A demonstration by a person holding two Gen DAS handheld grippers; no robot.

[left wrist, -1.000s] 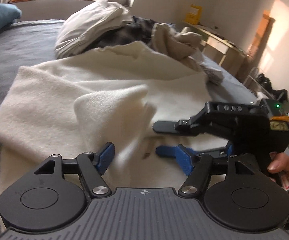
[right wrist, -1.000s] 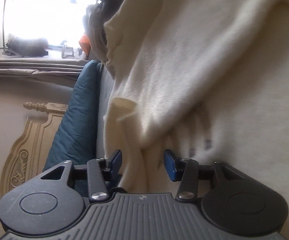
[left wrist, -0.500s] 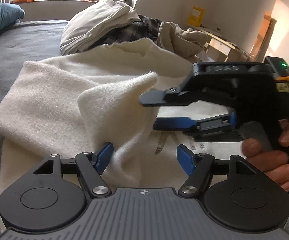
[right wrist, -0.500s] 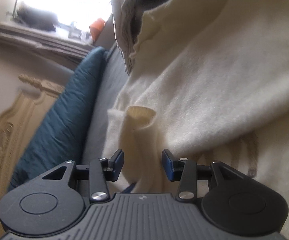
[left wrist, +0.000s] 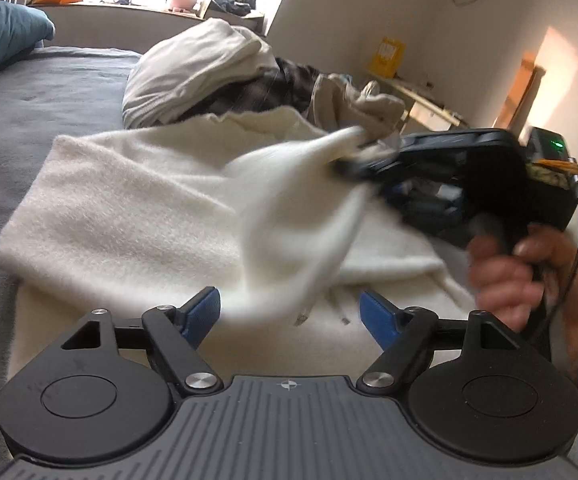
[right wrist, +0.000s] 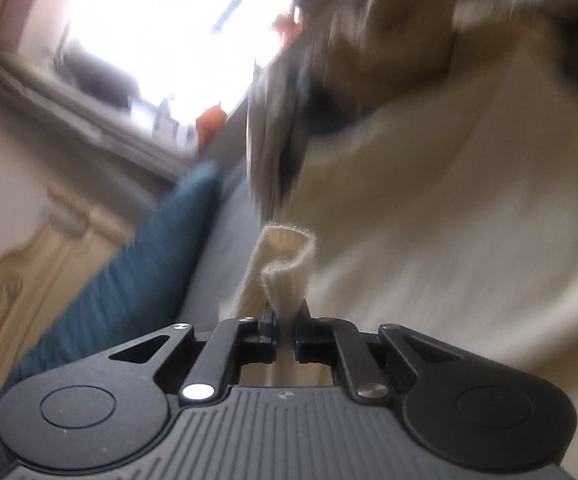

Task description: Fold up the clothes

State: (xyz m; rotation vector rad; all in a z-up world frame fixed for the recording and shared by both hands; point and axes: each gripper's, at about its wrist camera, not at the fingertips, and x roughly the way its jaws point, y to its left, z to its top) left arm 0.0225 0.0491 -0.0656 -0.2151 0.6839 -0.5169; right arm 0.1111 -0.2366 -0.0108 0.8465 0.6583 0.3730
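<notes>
I see the bed (left wrist: 29, 128), grey cover, filling the left wrist view. On it the cream garment (left wrist: 137, 200) lies spread flat, long axis running from near the camera toward the far clothes heap, its folded edge facing left. One corner of it is pulled up off the flat part and stretched toward the right, blurred in both views.

Behind it, touching its far edge: clothes heap (left wrist: 225, 76) of pale, plaid and beige pieces, blocking the far end of the bed. Teal pillow (left wrist: 1, 40) at far left, well apart. Low shelf (left wrist: 421, 100) by the right wall, off the bed.

Right gripper (right wrist: 287, 330): jaws have just been closing and now pinch a cream fabric fold, which sticks up between them. A hand (left wrist: 525, 276) holds its grip.

Left gripper (left wrist: 289, 312): jaws have just been opening, spread wide; the lifted fabric hangs over the gap, pads not pressing it.
</notes>
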